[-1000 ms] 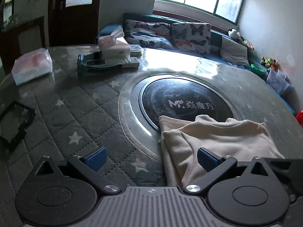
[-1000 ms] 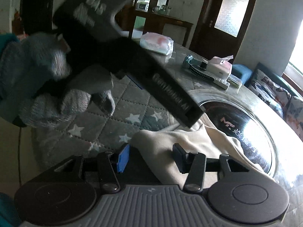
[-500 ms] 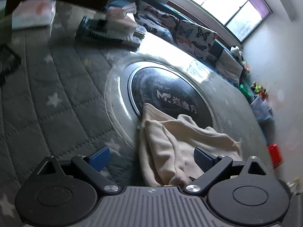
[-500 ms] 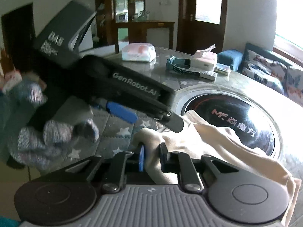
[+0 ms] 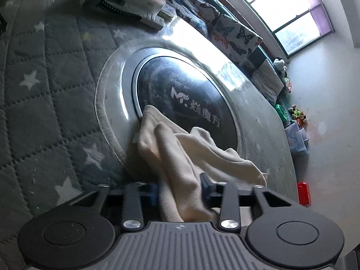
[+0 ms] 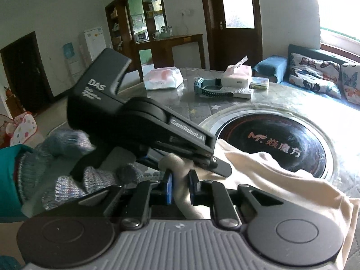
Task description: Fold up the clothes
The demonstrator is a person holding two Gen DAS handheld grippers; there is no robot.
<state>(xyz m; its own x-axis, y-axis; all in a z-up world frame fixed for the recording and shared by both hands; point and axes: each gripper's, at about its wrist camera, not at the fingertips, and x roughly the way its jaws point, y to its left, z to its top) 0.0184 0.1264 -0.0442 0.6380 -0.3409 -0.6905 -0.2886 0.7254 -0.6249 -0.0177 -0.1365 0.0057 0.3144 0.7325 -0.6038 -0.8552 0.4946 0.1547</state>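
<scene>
Both grippers now have hold of the cloth

The left gripper (image 5: 178, 191) starts wide open over the cream garment (image 5: 180, 148) and its jaws are closing now with a bunched fold between them; the right gripper (image 6: 181, 190) goes from half open to clamped on the edge; the cloth goes from lying flat to pulled up in ridges; the left view tilts over too.

A cream garment (image 5: 180, 148) of soft knit cloth lies crumpled on the bench, bunched into long ridges. Its far corner rests on the black round plate set in the bench top, the rest trails toward the near edge. 2 gathered folds at its near end are raised off the surface, the cloth (image 6: 281, 175) sagging between them.
</scene>
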